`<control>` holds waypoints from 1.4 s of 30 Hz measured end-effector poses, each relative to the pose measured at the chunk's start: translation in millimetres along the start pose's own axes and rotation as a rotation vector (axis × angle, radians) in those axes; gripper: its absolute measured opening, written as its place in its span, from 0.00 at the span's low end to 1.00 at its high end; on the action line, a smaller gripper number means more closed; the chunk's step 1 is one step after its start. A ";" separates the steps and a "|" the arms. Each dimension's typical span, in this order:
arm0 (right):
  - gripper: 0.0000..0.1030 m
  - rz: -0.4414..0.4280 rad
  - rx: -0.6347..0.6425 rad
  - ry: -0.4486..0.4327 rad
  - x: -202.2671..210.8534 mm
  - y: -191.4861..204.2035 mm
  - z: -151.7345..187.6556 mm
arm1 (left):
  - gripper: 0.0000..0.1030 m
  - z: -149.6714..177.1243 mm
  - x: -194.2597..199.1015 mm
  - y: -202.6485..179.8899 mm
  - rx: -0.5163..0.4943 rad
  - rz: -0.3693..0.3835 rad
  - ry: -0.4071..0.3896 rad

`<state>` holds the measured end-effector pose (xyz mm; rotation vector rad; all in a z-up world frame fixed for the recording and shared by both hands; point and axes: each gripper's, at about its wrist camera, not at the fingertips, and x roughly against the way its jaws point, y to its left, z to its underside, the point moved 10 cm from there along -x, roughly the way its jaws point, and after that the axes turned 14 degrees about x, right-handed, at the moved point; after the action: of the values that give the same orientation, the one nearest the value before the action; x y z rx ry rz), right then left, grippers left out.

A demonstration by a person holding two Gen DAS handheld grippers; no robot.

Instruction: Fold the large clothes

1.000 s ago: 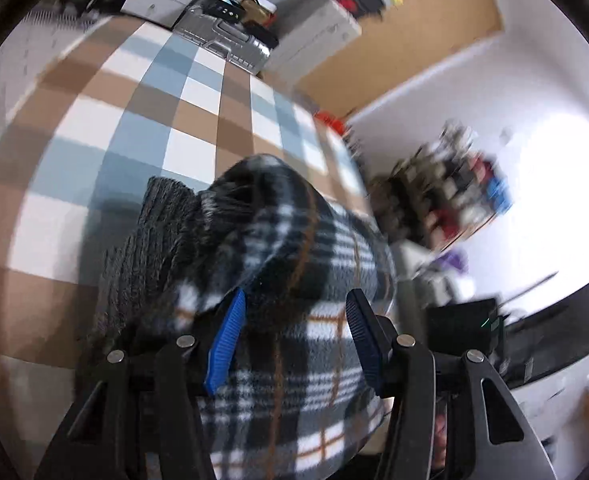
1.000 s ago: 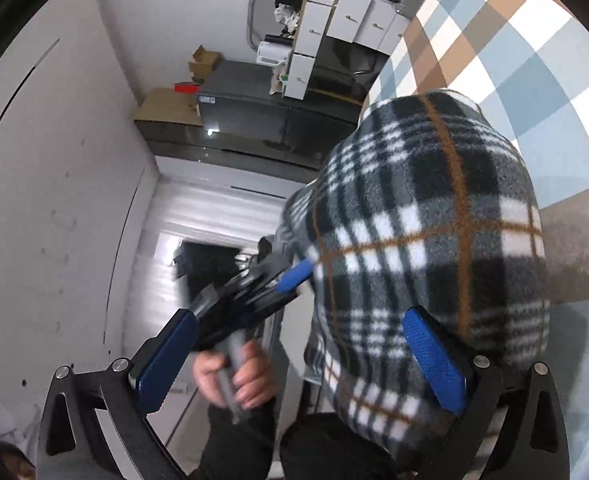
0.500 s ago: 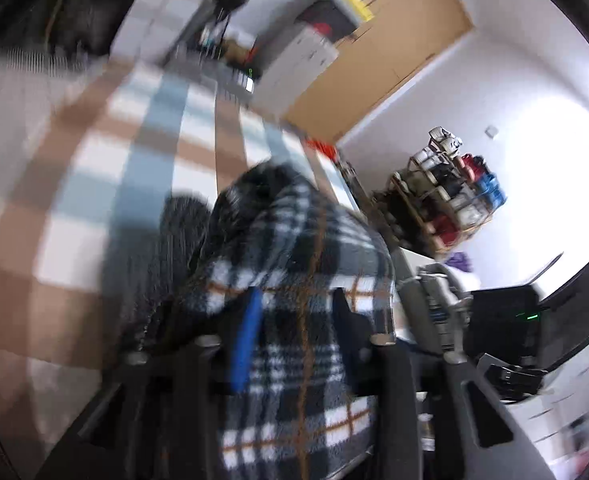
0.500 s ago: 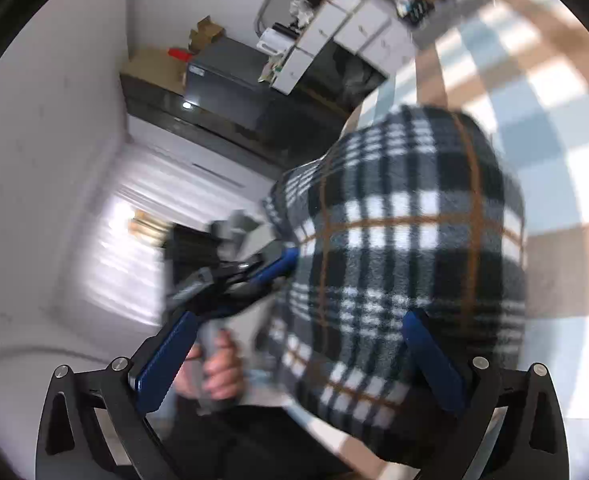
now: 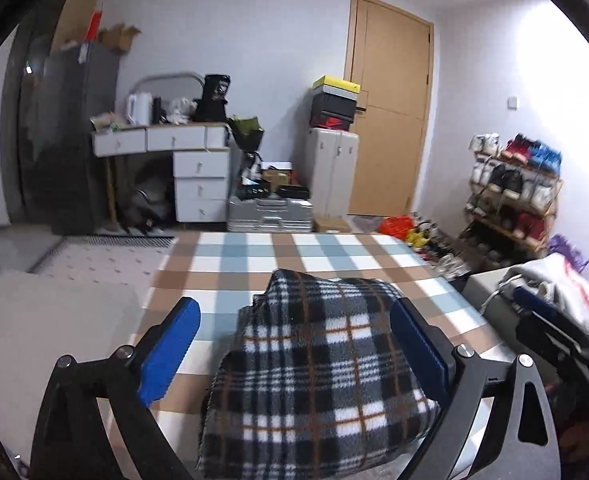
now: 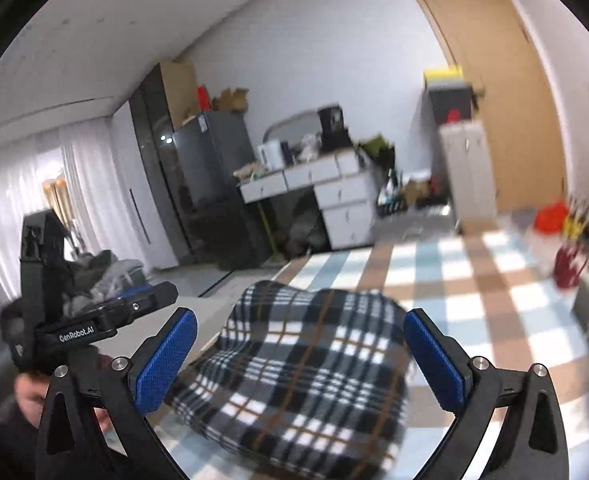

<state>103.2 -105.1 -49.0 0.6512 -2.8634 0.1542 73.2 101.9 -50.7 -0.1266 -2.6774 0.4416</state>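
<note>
1. Lying in a folded bundle, the plaid fleece garment [image 5: 318, 376] sits on the checked cloth surface [image 5: 294, 252] in the lower centre of the left wrist frame; whether that surface is a bed or a table cannot be told.
2. Left gripper [image 5: 294, 356]: jaws spread wide, blue pads [image 5: 170, 352] on either side of the bundle. The right pad's edge lies against the fleece in the frame; the left pad stands apart from it. Nothing is pinched.
3. Right gripper [image 6: 300, 360]: jaws likewise spread, blue pads [image 6: 434, 364] flanking the same garment [image 6: 306, 368] in the lower centre of the right wrist frame. Neither pad presses the fabric.
4. The left gripper's body also shows at the left edge of the right wrist frame, with a hand [image 6: 34, 396] below it, blurred.
5. Background, left wrist frame: white drawer desk [image 5: 186, 160] centre left, wooden door [image 5: 390, 108] upper right, shoe rack [image 5: 514, 188] at right, silver case [image 5: 270, 216] on the floor at centre.
6. Right wrist frame is motion-blurred toward its right side.
</note>
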 end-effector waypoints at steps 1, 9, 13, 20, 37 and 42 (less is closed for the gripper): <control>1.00 0.021 0.029 -0.013 7.1 2.5 1.9 | 0.91 1.4 3.4 -2.2 -0.005 -0.004 -0.006; 1.00 0.106 0.073 -0.038 23.3 4.3 5.3 | 0.91 13.2 -7.4 -4.0 -0.034 -0.019 0.014; 1.00 0.050 -0.010 0.052 2.2 -7.7 23.5 | 0.91 20.4 -39.4 28.0 -0.041 -0.129 0.091; 1.00 -0.087 -0.336 0.419 -80.4 -64.0 96.1 | 0.91 72.7 -124.4 88.1 0.146 -0.091 0.493; 1.00 -0.585 -0.693 0.659 -159.5 -59.6 149.0 | 0.97 111.3 -152.8 82.7 0.513 0.361 0.987; 1.00 -0.662 -0.720 0.687 -162.2 -51.7 155.5 | 0.97 123.6 -144.0 48.4 0.485 0.368 1.048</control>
<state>242.4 -106.6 -232.8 1.0537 -1.7450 -0.5962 152.8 90.0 -229.3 -0.5363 -1.4744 0.8341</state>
